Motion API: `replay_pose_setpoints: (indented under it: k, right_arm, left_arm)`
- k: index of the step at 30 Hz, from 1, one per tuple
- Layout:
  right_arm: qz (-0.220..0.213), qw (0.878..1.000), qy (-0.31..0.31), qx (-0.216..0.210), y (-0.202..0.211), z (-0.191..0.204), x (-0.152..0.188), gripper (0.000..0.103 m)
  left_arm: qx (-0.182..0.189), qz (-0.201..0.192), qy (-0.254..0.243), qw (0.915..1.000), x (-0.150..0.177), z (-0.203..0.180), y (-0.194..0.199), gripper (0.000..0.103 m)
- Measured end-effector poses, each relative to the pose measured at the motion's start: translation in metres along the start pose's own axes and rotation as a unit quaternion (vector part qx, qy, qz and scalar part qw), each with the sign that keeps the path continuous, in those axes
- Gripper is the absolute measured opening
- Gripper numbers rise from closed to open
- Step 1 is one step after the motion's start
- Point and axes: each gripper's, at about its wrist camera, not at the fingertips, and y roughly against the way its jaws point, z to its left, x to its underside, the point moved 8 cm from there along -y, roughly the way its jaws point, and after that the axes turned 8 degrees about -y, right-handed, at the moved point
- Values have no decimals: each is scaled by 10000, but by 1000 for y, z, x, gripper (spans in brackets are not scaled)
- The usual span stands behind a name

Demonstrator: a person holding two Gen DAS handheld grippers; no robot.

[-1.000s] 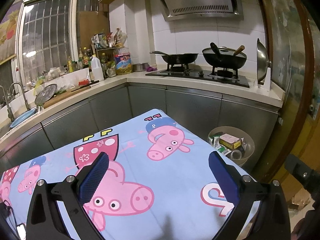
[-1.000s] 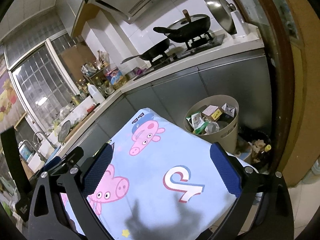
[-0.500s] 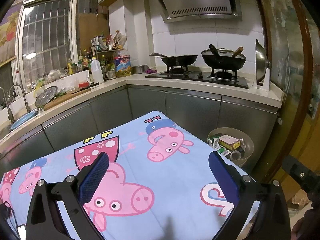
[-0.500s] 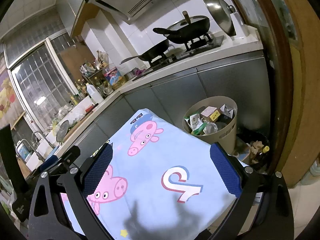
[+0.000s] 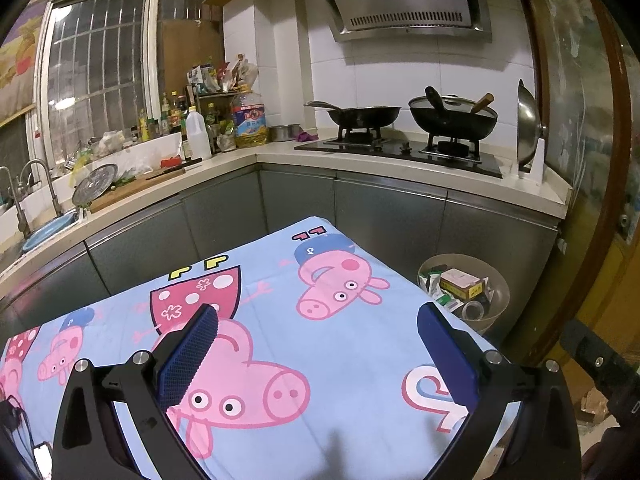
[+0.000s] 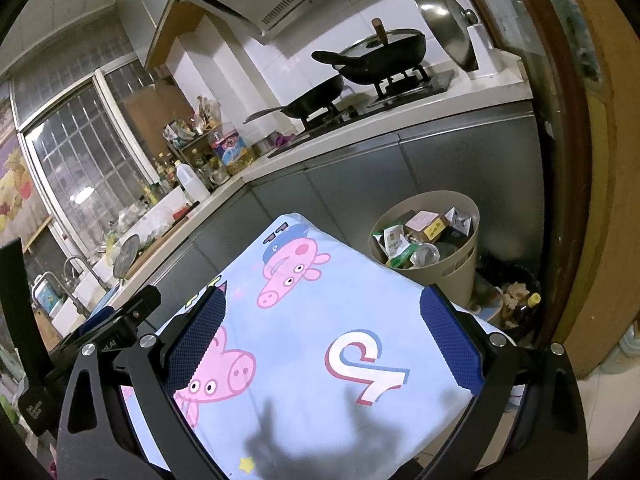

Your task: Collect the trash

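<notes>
The left gripper [image 5: 318,322] is held released above the desk [image 5: 360,344], its blue-padded fingers [image 5: 188,356] spread wide with nothing between them. The right gripper [image 6: 322,312] is likewise held released over the same desk [image 6: 360,300], nothing being grasped. The desk is covered by a light blue cloth printed with pink cartoon pigs.

The trash bin [image 5: 496,284], a beige round bucket, is seen ahead and to the right of the left gripper, just past the far right corner of the desk and against the grey cabinets [image 5: 384,220]. From the right wrist view the trash bin [image 6: 460,252] lies ahead and slightly right of the right gripper. It is filled near the rim with trash: a small cardboard box [image 6: 426,224], green and white wrappers [image 6: 394,246] and a clear round piece that cannot be identified.

Further ahead of both grippers, two black woks [image 5: 452,118] are seen on the stove [image 5: 404,152], under a range hood [image 5: 404,0].
</notes>
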Motion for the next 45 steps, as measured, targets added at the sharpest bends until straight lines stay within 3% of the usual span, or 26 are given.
replay_pose_setpoints:
  k: [8,17,31,45]
  right_arm:
    - [1,10000,-10,6,0,0,0,97]
    - [17,10000,-1,0,-2,2,6,97]
    - [26,10000,13,4,-3,4,10,97]
    - [25,10000,84,-7,-5,7,18,97]
  left_arm:
    - [14,258,-264,9993,7,-3,-6,99]
    - [50,186,-338,9992,8,-5,-4,99]
    - [151,246,21,9996,8,3,-5,99]
    - [-39,221,214,9995,8,13,-7,99]
